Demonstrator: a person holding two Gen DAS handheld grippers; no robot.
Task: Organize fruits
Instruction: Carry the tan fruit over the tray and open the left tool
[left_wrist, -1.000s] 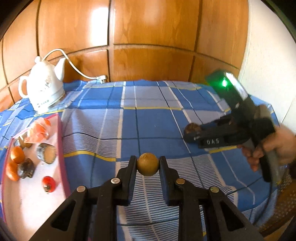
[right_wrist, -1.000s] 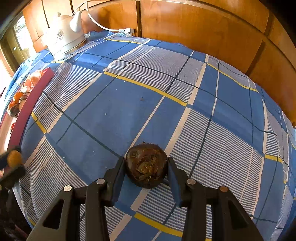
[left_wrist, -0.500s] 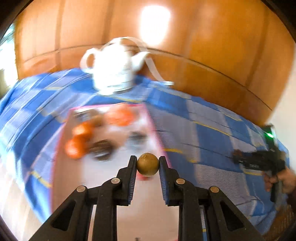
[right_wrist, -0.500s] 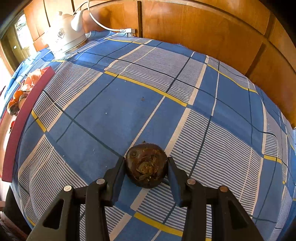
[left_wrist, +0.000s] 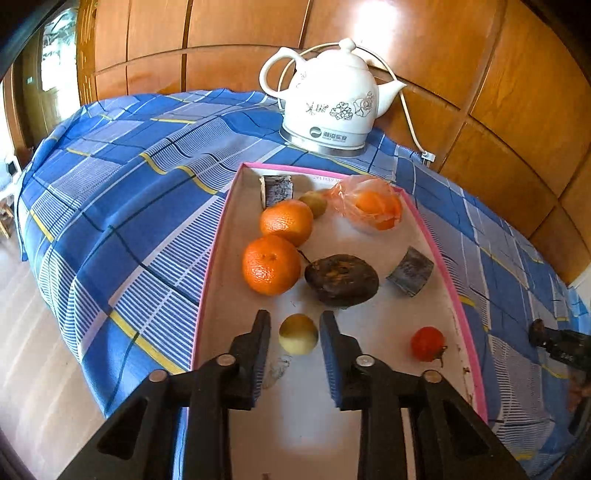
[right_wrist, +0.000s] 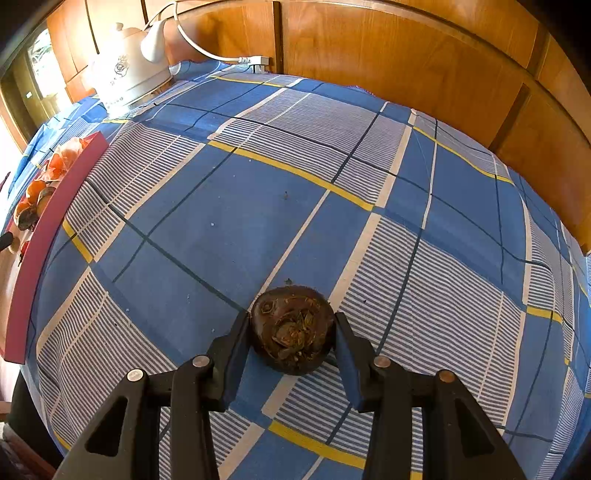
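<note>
The left gripper (left_wrist: 295, 336) had swung from over the blue checked cloth (left_wrist: 140, 221), where it stood a second earlier, to above the pink-rimmed tray (left_wrist: 448, 284). Its jaws were opening: the small yellow-green fruit (left_wrist: 298, 334), clamped tight a second and half a second before, now sat between the pads with a gap on either side, over the tray's white floor near its near end. I cannot tell whether the fruit already rested on the floor.

Farther along the tray lay two oranges (left_wrist: 271, 264), touching each other near the left rim, a dark brown round fruit (left_wrist: 341, 279) just beside them, a grey cut piece (left_wrist: 410, 271) near the right rim, a small red fruit (left_wrist: 427, 343) by the right rim, and a bagged orange (left_wrist: 373, 208) towards the far end. A white kettle (left_wrist: 332, 99) stood on the cloth past the tray's far end.

The right gripper (right_wrist: 291, 339) had not shifted. It was still clamped on a dark brown fruit (right_wrist: 293, 334) resting on the cloth (right_wrist: 221, 221), well apart from the tray, whose red side (right_wrist: 44, 236) showed at the cloth's left edge.
</note>
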